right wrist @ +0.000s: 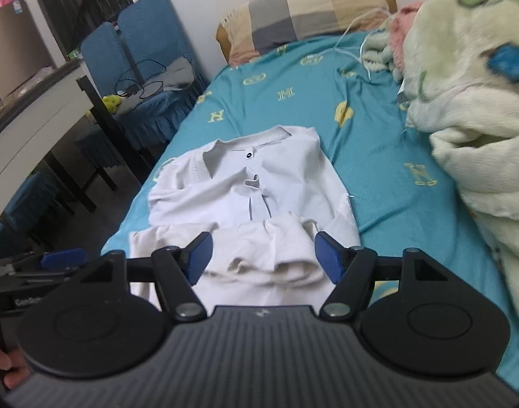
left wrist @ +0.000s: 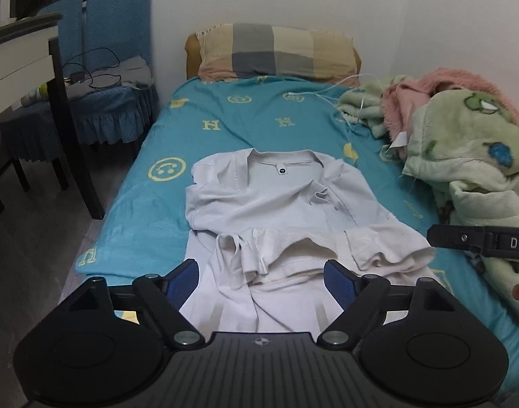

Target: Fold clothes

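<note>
A light grey T-shirt [left wrist: 276, 197] lies on the teal bed sheet [left wrist: 225, 115], sleeves folded inward, collar toward the pillow. Its lower hem is turned up into a cream rumpled band [left wrist: 310, 248] across the middle. My left gripper [left wrist: 261, 280] is open and empty, hovering above the shirt's near end. My right gripper [right wrist: 263, 255] is open and empty above the rumpled hem [right wrist: 269, 255] of the same shirt [right wrist: 239, 183]. The right gripper's black body [left wrist: 480, 239] shows at the right edge of the left wrist view. The left gripper [right wrist: 55, 261] shows at the left edge of the right wrist view.
A checked pillow [left wrist: 276, 51] lies at the head of the bed. A heap of green and pink blankets [left wrist: 463, 136] fills the right side. A white cable [left wrist: 327, 91] lies near them. Blue covered chairs [left wrist: 113, 68] and a dark-legged table [left wrist: 31, 54] stand left of the bed.
</note>
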{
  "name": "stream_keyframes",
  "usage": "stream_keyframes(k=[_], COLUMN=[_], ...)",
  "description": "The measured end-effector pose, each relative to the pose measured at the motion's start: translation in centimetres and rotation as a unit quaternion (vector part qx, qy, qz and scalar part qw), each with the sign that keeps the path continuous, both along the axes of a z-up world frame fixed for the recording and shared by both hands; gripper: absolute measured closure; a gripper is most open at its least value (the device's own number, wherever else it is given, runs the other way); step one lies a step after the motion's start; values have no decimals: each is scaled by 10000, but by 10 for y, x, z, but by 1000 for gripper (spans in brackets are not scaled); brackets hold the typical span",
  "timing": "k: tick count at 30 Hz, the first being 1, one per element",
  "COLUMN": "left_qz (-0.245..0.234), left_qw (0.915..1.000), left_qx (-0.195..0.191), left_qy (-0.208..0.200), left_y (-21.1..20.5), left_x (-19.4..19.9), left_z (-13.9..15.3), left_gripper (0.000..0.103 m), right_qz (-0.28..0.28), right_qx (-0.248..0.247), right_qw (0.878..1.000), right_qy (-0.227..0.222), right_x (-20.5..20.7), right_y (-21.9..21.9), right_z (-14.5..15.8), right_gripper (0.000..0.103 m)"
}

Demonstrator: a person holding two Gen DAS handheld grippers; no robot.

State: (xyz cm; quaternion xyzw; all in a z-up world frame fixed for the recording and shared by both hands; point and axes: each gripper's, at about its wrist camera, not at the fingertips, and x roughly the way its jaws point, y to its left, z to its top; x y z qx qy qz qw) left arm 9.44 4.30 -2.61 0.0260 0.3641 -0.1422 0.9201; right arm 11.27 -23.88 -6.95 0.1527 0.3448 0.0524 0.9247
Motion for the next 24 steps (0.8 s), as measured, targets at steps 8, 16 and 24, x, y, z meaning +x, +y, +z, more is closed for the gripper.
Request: stream_keyframes(k=[8, 16, 24], left_qz=[-135, 680, 1559], left_qw=[9986, 9512, 8687], left_qx=[-336, -1814, -2874], left_qy=[390, 2403, 3720], left_y=[-1, 37, 60], left_x=[-39, -16, -11], left_z=[-2, -52, -114], left_gripper=[17, 17, 17], right_qz=[91, -115, -264], right_qx=[-161, 732, 2754], right_qw=[9998, 9945, 9458], right_qy=[52, 742, 1699], right_x=[-47, -53, -54], right_y=[14, 10, 1], right_z=[6, -19, -60], right_gripper=[34, 34, 32])
